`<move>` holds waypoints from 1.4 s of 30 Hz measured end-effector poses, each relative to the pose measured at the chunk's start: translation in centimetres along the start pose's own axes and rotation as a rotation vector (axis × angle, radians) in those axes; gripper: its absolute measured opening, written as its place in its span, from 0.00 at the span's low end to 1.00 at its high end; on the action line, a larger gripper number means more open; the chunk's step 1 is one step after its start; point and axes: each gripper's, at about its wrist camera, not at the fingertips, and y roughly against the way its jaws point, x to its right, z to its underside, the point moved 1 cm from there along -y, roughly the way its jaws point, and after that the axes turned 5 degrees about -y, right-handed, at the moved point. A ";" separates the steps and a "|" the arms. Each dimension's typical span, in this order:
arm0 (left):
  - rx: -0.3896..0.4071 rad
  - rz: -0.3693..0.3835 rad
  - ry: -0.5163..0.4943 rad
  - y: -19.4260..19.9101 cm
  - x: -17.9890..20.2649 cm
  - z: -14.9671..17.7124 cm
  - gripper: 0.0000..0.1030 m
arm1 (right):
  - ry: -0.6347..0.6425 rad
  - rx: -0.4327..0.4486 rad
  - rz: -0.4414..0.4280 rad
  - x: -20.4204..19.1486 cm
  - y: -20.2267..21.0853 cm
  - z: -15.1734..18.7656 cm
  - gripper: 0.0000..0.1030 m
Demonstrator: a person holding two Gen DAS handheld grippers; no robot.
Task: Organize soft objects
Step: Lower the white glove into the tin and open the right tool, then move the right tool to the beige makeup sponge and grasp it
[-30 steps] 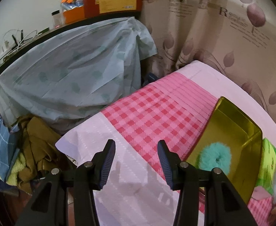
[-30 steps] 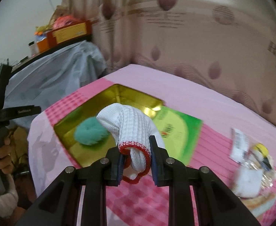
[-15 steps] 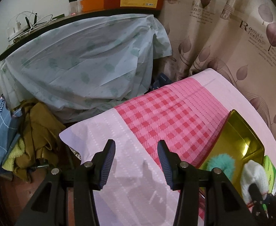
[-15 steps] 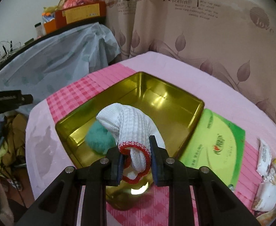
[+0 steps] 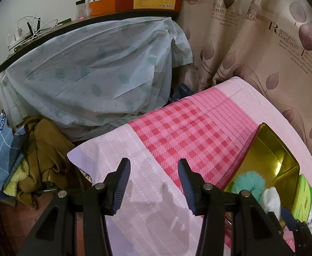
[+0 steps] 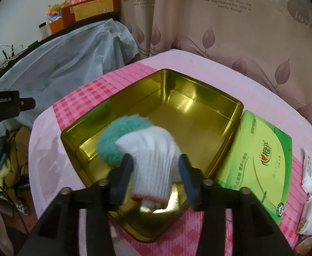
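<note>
Opening over the gold tin (image 6: 198, 98), the right tool (image 6: 156, 175) has just released the white knit glove (image 6: 153, 160); it probably drops at 6 o'clock beside the teal pompom (image 6: 113, 140). The left tool (image 5: 153, 183) hangs open, empty.

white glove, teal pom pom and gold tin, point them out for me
white glove (image 6: 153, 162), right wrist view, on its ribbed knit middle
teal pom pom (image 6: 111, 145), right wrist view, on its fluffy left side
gold tin (image 6: 177, 108), right wrist view, on its bare floor

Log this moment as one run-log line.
right gripper: jaws just opening, white glove between | gold tin: teal pompom | left gripper: open
</note>
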 end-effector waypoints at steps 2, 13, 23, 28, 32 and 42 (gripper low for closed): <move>0.001 -0.002 0.000 0.0 0.0 0.0 0.46 | 0.002 0.009 0.000 -0.1 0.4 0.0 0.48; 0.027 -0.004 -0.030 0.3 1.2 -0.1 0.46 | -0.037 0.067 -0.010 1.2 4.1 0.3 0.53; 0.063 0.007 -0.103 1.2 3.0 0.3 0.46 | -0.132 0.124 0.100 7.9 9.7 2.7 0.54; 0.082 0.016 -0.142 1.7 3.9 0.7 0.46 | -0.190 0.145 0.186 12.1 12.5 4.6 0.54; 0.088 0.020 -0.174 1.8 4.6 0.8 0.46 | -0.245 0.157 0.265 15.9 15.2 6.9 0.56; 0.091 0.032 -0.208 2.1 5.4 1.2 0.46 | -0.392 0.102 0.430 23.8 18.1 13.3 0.58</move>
